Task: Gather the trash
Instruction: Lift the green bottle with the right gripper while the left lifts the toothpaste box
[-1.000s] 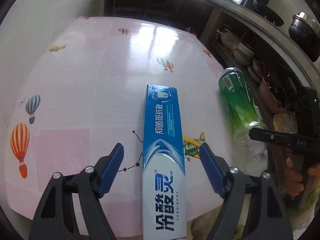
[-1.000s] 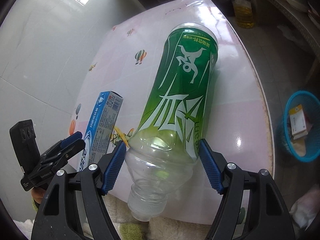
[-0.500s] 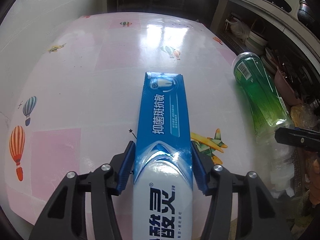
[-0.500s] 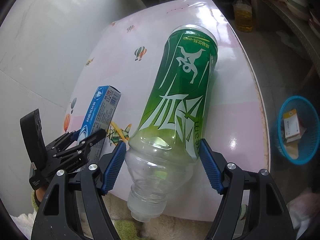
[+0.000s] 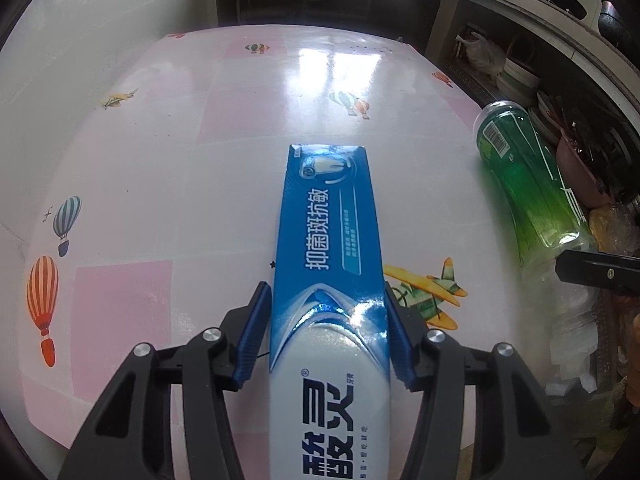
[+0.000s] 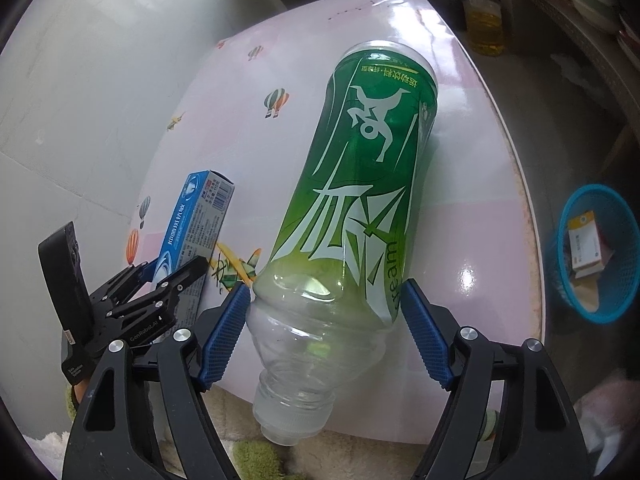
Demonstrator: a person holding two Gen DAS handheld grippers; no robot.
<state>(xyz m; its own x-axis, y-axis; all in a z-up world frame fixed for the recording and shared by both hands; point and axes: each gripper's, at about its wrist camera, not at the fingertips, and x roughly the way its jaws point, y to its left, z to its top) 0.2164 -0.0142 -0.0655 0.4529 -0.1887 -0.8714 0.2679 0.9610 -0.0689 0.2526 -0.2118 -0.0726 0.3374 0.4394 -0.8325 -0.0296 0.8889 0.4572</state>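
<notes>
A blue and white toothpaste box [image 5: 328,232] lies on the pink balloon-print table [image 5: 180,160], and my left gripper [image 5: 324,286] is shut on its near half, both blue pads against its sides. The right wrist view shows the same box [image 6: 200,208] and left gripper [image 6: 176,268] at the left. A green-labelled clear plastic bottle [image 6: 360,184] lies on its side, neck over the table's near edge. My right gripper [image 6: 325,284] straddles its shoulder, jaws opening slightly, pads right beside the plastic. The bottle [image 5: 524,184] appears far right in the left wrist view.
A blue basket [image 6: 616,300] holding a small carton stands on the floor right of the table [image 6: 460,220]. An oil bottle [image 6: 484,20] stands on the floor beyond it. Shelves with stacked bowls [image 5: 516,80] and a pink bowl [image 5: 576,172] run along the right.
My left gripper came down over the toothpaste box and its jaws closed onto its sides. The right gripper stays around the bottle, which has not moved.
</notes>
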